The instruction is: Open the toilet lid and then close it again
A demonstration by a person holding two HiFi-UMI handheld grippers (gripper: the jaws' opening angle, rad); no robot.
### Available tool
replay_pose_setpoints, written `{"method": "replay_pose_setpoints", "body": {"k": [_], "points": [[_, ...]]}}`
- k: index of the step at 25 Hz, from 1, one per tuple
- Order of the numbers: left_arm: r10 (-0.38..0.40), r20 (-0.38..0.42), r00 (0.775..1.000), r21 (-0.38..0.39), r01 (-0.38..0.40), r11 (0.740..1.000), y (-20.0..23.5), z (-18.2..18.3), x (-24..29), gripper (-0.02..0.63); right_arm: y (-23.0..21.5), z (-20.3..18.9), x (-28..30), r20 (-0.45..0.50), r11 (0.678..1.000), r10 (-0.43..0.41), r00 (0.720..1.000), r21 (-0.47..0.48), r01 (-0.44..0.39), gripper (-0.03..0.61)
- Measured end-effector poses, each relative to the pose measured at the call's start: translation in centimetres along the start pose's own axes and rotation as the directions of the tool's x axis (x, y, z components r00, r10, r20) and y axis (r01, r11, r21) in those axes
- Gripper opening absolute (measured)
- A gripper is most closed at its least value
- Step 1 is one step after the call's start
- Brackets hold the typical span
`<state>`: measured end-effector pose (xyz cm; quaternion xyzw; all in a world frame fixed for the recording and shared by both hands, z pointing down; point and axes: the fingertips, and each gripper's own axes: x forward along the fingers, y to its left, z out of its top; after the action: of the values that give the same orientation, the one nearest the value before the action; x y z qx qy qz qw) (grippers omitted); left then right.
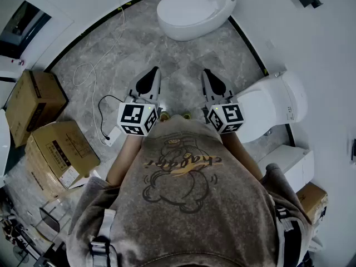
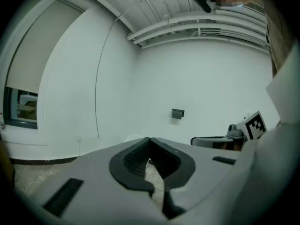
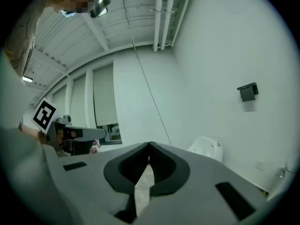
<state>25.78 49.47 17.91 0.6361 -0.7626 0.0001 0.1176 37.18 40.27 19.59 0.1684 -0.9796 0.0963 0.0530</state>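
The left claw (image 1: 151,74) and right claw (image 1: 208,75) are both pinched closed on nothing, side by side above the marble floor (image 1: 111,65), well apart from the closed toilet (image 1: 194,10).

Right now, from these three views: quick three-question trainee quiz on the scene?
1. True or false: the left gripper is clamped on a toilet lid.
2. How many toilets show in the head view?
3. The cardboard boxes lie on the person's: A left, B right, C straight ahead.
Key: 1 false, shut on nothing. 2 two: far toilet, near toilet, both lids down. 3 A.
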Motion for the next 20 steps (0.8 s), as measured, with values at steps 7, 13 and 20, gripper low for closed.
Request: {"method": "replay_pose_setpoints", "body": {"k": [7,13,20], "points": [[-0.001,-0.006,1.000,0.006,0.001,1.000,-0.9,-0.2,0.7,0.009,-1.0,0.1,-0.3,0.028,1.000,0.001,1.000,0.030,-0.002,0.026],[0.044,-0.001,0.999,-0.014,-0.044,0.999,0.0,-1.2,2.1,0.009,-3.1,-0.6,0.7,0.039,0.999,0.015,0.999,0.048,-0.016,0.026],[0.030,0.002,1.000,-0.022,-0.030,0.999,4.1,-0.9,7.5,0.009,-5.6,-1.2,6.8,0.010,0.998,0.000,1.000,0.064,-0.001,0.026]]}}
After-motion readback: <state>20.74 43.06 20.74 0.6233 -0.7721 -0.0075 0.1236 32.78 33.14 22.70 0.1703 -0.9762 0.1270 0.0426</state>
